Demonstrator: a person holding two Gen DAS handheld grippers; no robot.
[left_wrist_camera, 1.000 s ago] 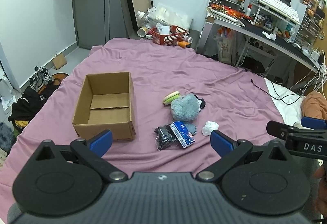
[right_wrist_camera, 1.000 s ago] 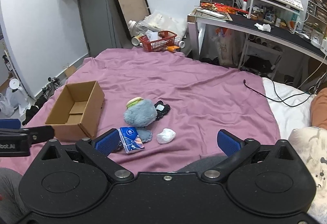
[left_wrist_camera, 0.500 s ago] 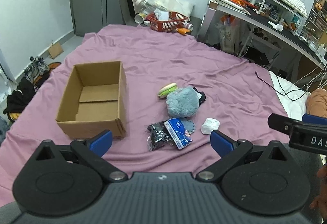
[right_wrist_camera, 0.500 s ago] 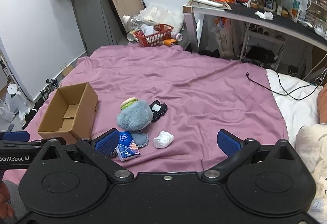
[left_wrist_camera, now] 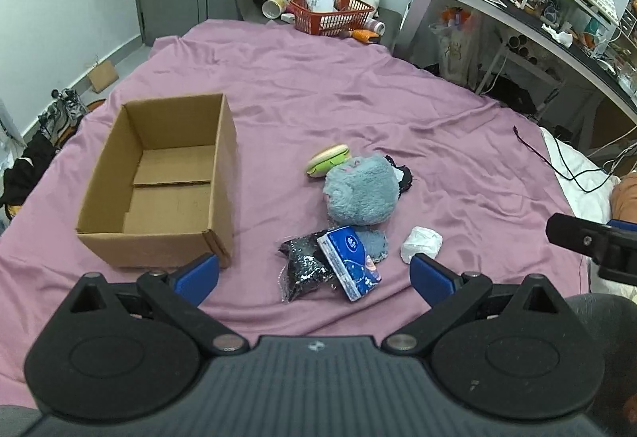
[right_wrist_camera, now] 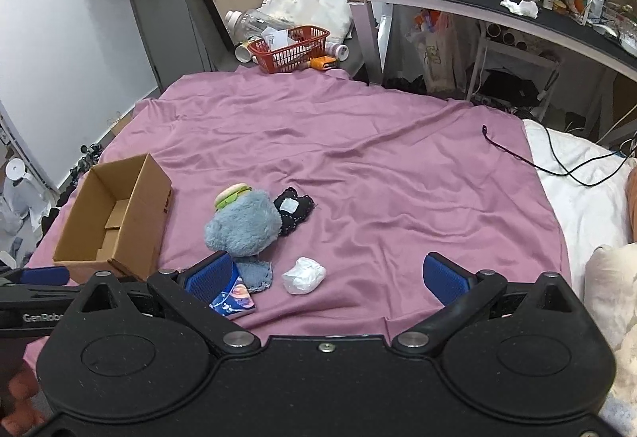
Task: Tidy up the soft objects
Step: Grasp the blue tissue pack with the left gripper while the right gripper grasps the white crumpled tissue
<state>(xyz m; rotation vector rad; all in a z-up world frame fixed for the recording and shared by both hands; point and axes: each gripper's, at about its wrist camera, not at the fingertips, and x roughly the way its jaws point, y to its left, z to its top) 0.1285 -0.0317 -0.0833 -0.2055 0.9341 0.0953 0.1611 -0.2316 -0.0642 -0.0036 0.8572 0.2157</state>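
Both jaw pairs are spread, empty. Ahead of the left gripper (left_wrist_camera: 314,275), overlapping tissue pack (left_wrist_camera: 349,261) and sequinned pouch (left_wrist_camera: 300,265) risk being pinched together.

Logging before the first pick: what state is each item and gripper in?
cardboard box: open, empty
blue plush: on bedsheet, ungrasped
tissue pack: lying on black pouch
white wad: crumpled, loose
left gripper: open
right gripper: open

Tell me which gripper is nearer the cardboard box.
Left. The left gripper hangs just in front of the cardboard box, one finger by its near corner; the right gripper sits further right, past the toys.
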